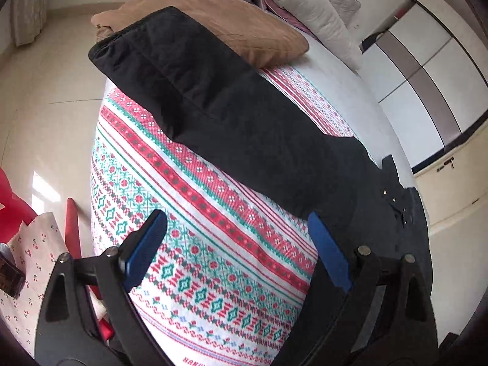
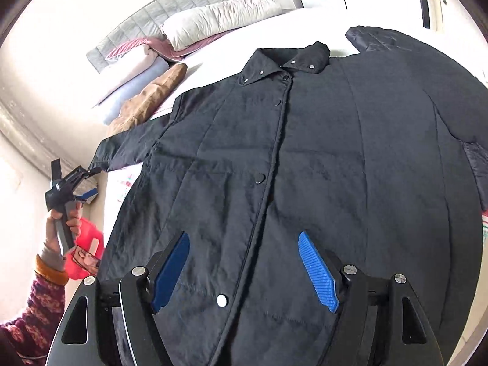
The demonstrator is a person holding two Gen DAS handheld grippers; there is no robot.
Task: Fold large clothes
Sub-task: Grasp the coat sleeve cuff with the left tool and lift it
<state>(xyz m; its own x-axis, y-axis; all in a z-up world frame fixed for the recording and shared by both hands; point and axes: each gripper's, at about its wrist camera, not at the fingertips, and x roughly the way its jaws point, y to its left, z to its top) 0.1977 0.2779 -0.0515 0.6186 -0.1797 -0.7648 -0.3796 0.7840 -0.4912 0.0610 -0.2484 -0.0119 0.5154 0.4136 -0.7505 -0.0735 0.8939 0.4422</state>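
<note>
A large black quilted coat [image 2: 305,152] lies spread front-up on the bed, snapped shut, with its collar at the far end. My right gripper [image 2: 244,235] hovers open over the coat's lower front, blue pads apart on either side of the snap line and nothing between them. One black sleeve [image 1: 213,106] stretches diagonally across the patterned sheet [image 1: 213,259] toward the bed's edge. My left gripper [image 1: 236,215] stands open above the sheet beside that sleeve, holding nothing. The right wrist view shows the left gripper [image 2: 93,183] off the bed's left side, in a hand.
A brown folded garment [image 1: 228,21] lies past the sleeve's end, next to stacked pillows [image 2: 219,18] and a grey headboard [image 2: 170,15]. Beside the bed stand a red object [image 2: 88,244] and a cherry-print cloth [image 1: 33,250]. A wardrobe [image 1: 427,76] lines the far wall.
</note>
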